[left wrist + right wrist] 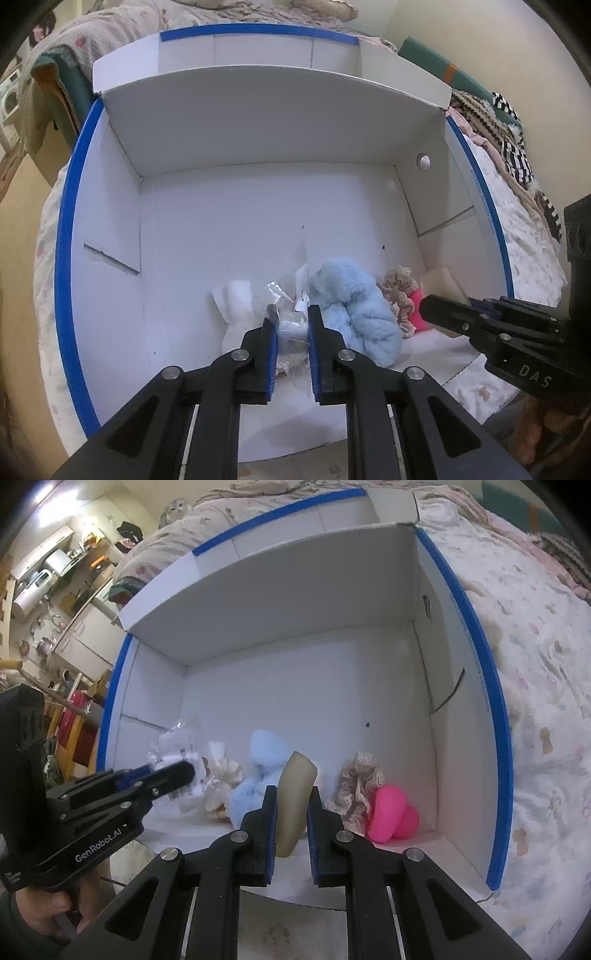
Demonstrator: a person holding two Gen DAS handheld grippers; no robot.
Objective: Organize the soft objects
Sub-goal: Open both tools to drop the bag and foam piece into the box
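Lowering into the white box [258, 206] for sorting: left gripper [291, 325] clenches a plastic-wrapped bundle [290, 328], right gripper [291, 805] a beige sponge [295, 794].

A bed [535, 664] with a pale patterned bedspread; cream wall [480, 44] behind; cluttered shelves and cupboards [74, 627] at left.

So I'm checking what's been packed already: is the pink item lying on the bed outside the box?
No, the pink item sits inside the white box, in its near right corner beside the beige frilly scrunchie.
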